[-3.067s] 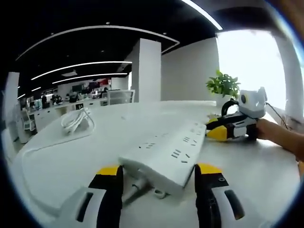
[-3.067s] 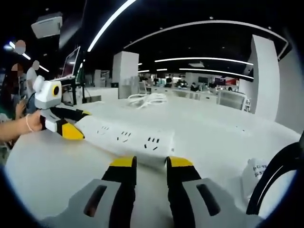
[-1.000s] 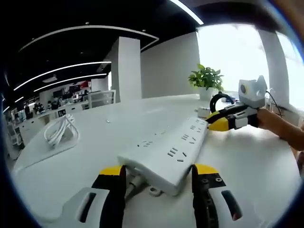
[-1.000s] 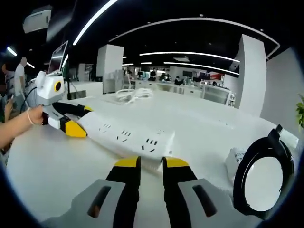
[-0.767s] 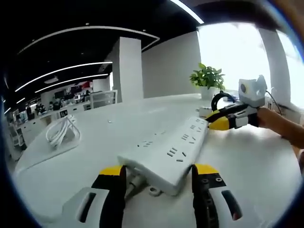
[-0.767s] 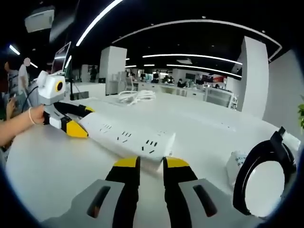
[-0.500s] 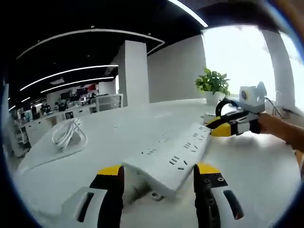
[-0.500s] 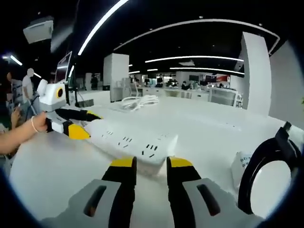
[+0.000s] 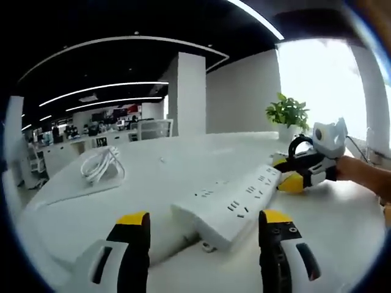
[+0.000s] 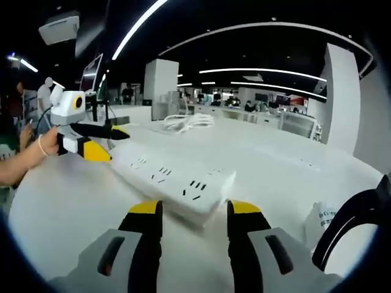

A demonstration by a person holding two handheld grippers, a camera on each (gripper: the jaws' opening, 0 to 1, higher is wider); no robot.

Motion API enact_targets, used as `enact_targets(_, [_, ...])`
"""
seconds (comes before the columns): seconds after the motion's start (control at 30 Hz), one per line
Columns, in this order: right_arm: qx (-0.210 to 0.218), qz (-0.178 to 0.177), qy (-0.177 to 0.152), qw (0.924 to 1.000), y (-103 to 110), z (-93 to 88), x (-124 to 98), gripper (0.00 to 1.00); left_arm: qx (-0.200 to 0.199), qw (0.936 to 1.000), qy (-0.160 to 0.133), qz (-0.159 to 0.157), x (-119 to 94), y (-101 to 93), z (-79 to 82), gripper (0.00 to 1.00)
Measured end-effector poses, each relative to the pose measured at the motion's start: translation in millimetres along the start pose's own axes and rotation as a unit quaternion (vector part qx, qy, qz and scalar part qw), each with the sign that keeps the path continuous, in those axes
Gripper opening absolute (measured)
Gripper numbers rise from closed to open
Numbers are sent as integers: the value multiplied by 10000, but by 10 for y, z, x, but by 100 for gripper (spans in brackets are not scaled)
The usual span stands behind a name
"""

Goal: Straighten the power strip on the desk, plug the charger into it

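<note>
- My left gripper [image 9: 200, 224] is spread wide, its yellow-tipped jaws standing either side of the near end of the long white plastic power strip [image 9: 231, 203] without touching it.
- My right gripper [image 10: 189, 213] is also parted, more narrowly, with the other end of the power strip [image 10: 174, 180] lying just ahead of the jaws; I cannot tell whether they touch it.
- The strip lies flat, sockets up, on the white round surface [image 9: 153, 177], away from its edges and reaching from one gripper to the other.
- The left gripper view shows a coiled white cable [image 9: 102, 165] near the far left edge of the surface, a green potted plant [image 9: 288, 112] by the bright window, and my right gripper at the strip's far end, held by a hand [image 9: 360, 174].
- The right gripper view shows that cable coil [image 10: 189, 122] beyond the strip, my left gripper [image 10: 98, 141] at the strip's far end with a hand [image 10: 21, 162] behind it, a black ring-shaped object [image 10: 348, 229] at the right, and beside it a small white packet [image 10: 324, 223] with dark print too small to read.
- The charger I cannot pick out with certainty.
</note>
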State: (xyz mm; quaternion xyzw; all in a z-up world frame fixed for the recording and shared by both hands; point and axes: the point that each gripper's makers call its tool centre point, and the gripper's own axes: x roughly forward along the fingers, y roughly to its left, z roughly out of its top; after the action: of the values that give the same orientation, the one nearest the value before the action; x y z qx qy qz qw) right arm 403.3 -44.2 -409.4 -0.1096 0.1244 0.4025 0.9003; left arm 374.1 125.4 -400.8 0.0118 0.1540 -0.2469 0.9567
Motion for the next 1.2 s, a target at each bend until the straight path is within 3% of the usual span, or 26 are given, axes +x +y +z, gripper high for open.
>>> enact_targets(0.13, [99, 86, -33, 9999, -3, -7, 17, 40, -40, 10000, 56, -5, 7, -18, -36, 70])
enact_targets(0.2, [145, 154, -43, 9998, 21, -9, 24, 37, 5, 9999, 147, 50, 1, -2, -85, 64])
enact_targets(0.27, [146, 130, -39, 9998, 9, -10, 35, 36, -187, 9996, 140, -172, 23, -83, -83, 55])
enact_targets(0.4, [171, 123, -30, 9998, 15, -19, 37, 36, -60, 9993, 132, -331, 10, -178, -88, 44])
enact_targets(1.07, [282, 28, 2, 9996, 15, -31, 14, 32, -232, 9985, 115, -479, 37, -127, -86, 43])
enact_targets(1.13, [296, 6, -8, 9996, 18, -35, 1, 32, -402, 9977, 73, -541, 40, -110, -67, 40])
enact_targets(1.2, [328, -14, -23, 9995, 12, -37, -11, 31, -835, 9950, -10, -543, 32, -48, -24, 34])
